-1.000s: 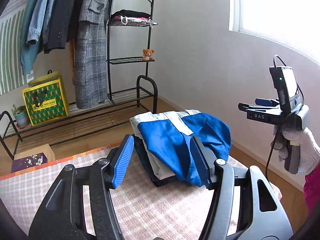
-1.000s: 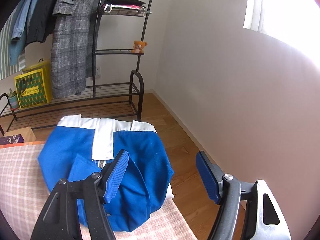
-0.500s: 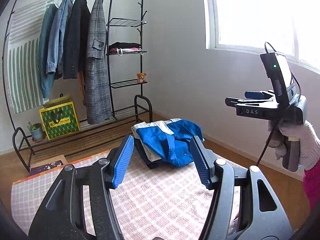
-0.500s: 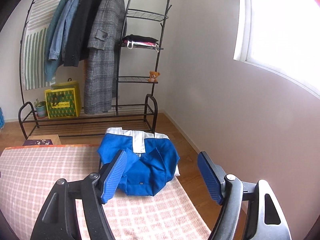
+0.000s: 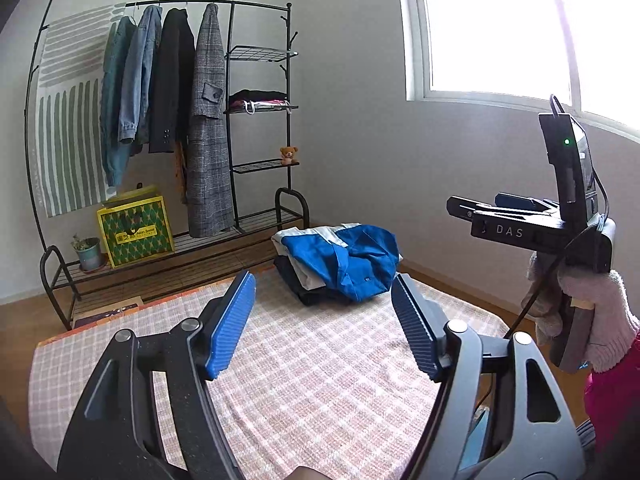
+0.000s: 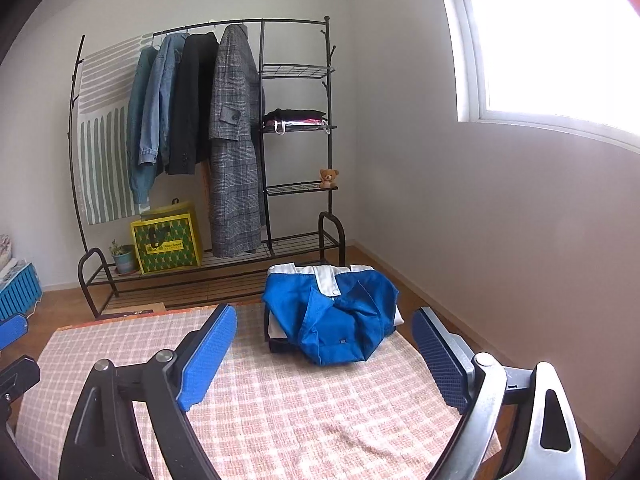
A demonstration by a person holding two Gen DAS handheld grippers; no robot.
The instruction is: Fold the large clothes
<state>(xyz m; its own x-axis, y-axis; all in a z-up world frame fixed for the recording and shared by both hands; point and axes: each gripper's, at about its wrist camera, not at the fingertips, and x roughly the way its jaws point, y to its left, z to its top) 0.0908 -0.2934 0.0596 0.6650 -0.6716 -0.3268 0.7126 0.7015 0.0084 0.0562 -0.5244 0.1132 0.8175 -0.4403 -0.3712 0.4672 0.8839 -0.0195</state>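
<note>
A folded blue and white garment [image 5: 347, 259] [image 6: 334, 316] lies on top of a small stack of folded clothes at the far right corner of the pink checked cloth [image 5: 320, 368] [image 6: 280, 408]. My left gripper [image 5: 324, 320] hangs well back from the stack, its jaws opening, nothing between the blue pads. My right gripper [image 6: 326, 354] also stands back from the stack, jaws opening and empty. In the left wrist view the right gripper [image 5: 516, 210] shows from the side, held by a gloved hand [image 5: 592, 320].
A black clothes rack [image 6: 256, 152] with hanging coats, shelves, a small teddy bear [image 6: 329, 178], a yellow-green bag [image 6: 168, 246] and a potted plant [image 6: 122, 256] stands against the far wall. A window [image 6: 560, 40] is at the right. Wooden floor surrounds the cloth.
Both grippers have pulled back away from the folded stack, which now looks small and far. Their jaws have spread wider. The blue garment stays on the stack.
</note>
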